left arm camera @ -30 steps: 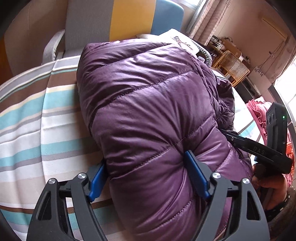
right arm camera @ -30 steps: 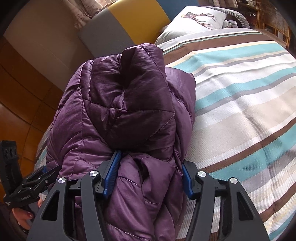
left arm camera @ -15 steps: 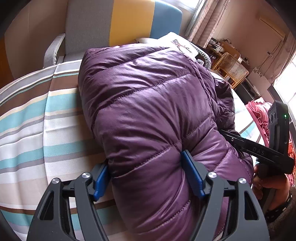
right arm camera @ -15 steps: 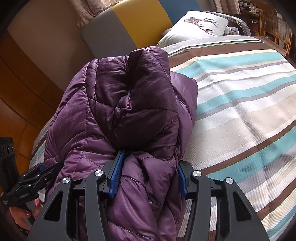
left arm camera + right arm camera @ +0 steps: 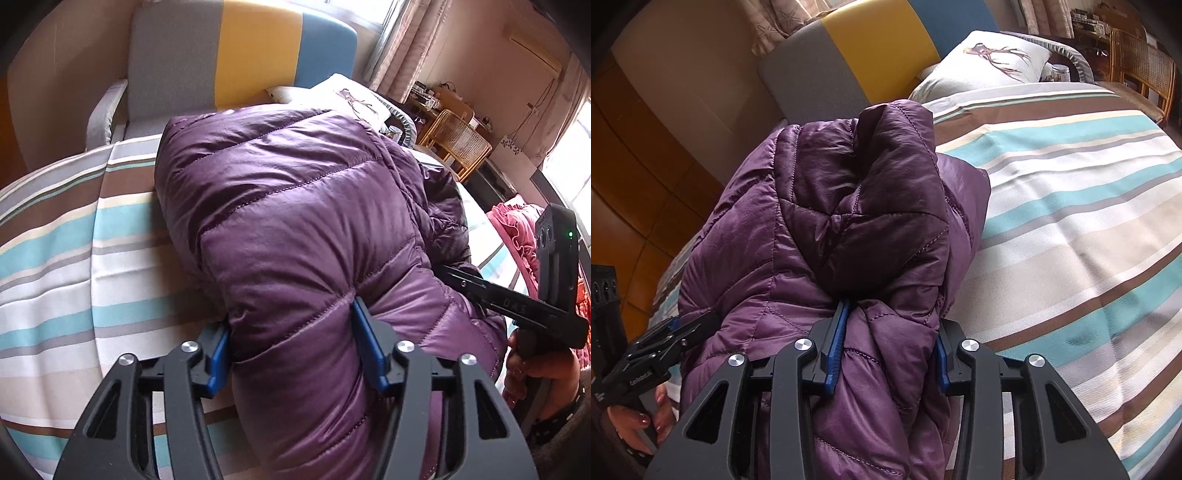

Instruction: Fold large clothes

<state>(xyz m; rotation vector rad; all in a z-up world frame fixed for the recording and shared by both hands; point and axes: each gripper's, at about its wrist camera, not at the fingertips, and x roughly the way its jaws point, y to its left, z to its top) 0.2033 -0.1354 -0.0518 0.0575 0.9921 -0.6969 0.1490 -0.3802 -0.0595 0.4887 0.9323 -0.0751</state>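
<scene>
**Both tools pinch the bundled jacket on the bed**

The purple quilted jacket (image 5: 295, 229) lies bunched in a thick, puffy mound on the striped bed (image 5: 74, 258), filling the middle of both wrist views. In the left view the left tool (image 5: 291, 350) sits at 6 o'clock, its jaws having just been closing, with a fat roll of the jacket's near edge between the blue pads, which press into it. In the right view the right tool (image 5: 890, 347) does the same at 6 o'clock: its jaws have just been closing and are now clamped on a gathered wad of 2 or more layers. A pillow (image 5: 990, 62) lies at 1 o'clock, in front of the grey, yellow and blue headboard (image 5: 236, 48).

The risk, as I judge it, is slippage: the shiny, air-filled fabric may squeeze out of either grip once lifted. The right tool may also hold uneven layers, so the fold could come out lopsided or spring open.
</scene>
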